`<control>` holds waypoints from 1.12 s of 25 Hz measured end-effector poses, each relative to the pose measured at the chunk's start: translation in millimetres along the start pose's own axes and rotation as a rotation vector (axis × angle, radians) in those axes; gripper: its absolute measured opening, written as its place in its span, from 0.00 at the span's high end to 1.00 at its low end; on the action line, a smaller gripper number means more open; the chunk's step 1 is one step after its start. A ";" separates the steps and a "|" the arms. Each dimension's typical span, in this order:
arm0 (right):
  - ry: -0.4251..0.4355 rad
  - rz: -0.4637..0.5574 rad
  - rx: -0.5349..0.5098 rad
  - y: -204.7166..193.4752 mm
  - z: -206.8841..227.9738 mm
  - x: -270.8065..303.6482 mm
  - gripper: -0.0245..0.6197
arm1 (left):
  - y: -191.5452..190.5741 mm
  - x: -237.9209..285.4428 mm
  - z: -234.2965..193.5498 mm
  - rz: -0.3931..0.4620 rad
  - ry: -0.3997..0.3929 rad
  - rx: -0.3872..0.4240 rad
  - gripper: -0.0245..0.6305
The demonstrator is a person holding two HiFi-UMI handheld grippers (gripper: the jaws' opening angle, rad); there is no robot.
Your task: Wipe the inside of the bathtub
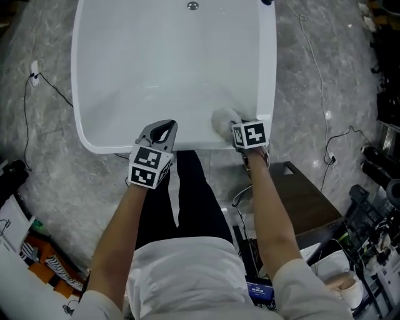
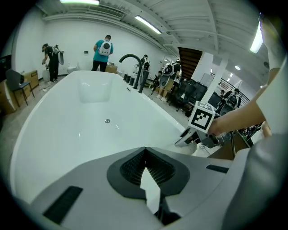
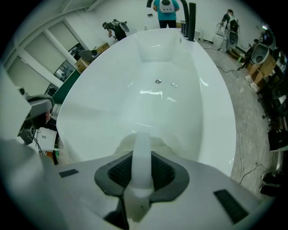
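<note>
Cloth on the near wall, most of the tub ahead of me

My right gripper (image 3: 141,175) is clamped on a white cloth (image 3: 144,143) pressed to the bathtub's (image 1: 78,94) inner wall at about 5 o'clock. My left gripper (image 2: 146,173), jaws together on nothing, hangs over the near rim at 6 o'clock. The basin holds no water or objects that I can see, only the drain (image 1: 192,5) at 12 o'clock. I judge the wiping barely started, though no wiped streaks show.

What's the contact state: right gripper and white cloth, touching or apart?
Touching. The right gripper view shows the right gripper with its jaws clamped on a strip of the white cloth, no gap.
</note>
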State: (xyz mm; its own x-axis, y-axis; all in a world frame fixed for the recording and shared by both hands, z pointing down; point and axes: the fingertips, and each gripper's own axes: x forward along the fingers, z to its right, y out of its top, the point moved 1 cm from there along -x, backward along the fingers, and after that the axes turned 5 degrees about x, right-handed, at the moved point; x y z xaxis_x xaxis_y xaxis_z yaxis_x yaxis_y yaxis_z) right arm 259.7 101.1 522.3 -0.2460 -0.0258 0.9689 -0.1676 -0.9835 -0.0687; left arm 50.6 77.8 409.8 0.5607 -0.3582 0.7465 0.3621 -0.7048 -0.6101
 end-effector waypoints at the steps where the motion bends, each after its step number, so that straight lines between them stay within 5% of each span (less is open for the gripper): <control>1: 0.003 -0.003 0.000 0.3 -3.2 1.7 0.81 | -3.2 -2.8 -4.7 -0.001 0.005 -0.005 0.94; 28: 0.114 -0.014 -0.035 38.2 -185.8 54.8 0.81 | -79.9 -74.0 -120.7 -0.016 0.082 -0.061 0.94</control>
State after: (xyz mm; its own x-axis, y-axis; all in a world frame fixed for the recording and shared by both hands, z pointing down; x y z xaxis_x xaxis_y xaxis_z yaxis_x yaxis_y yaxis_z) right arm 62.4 95.5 528.7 -0.3499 0.0105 0.9367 -0.2041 -0.9768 -0.0653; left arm -109.8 86.8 435.3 0.4912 -0.3936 0.7770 0.3229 -0.7462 -0.5821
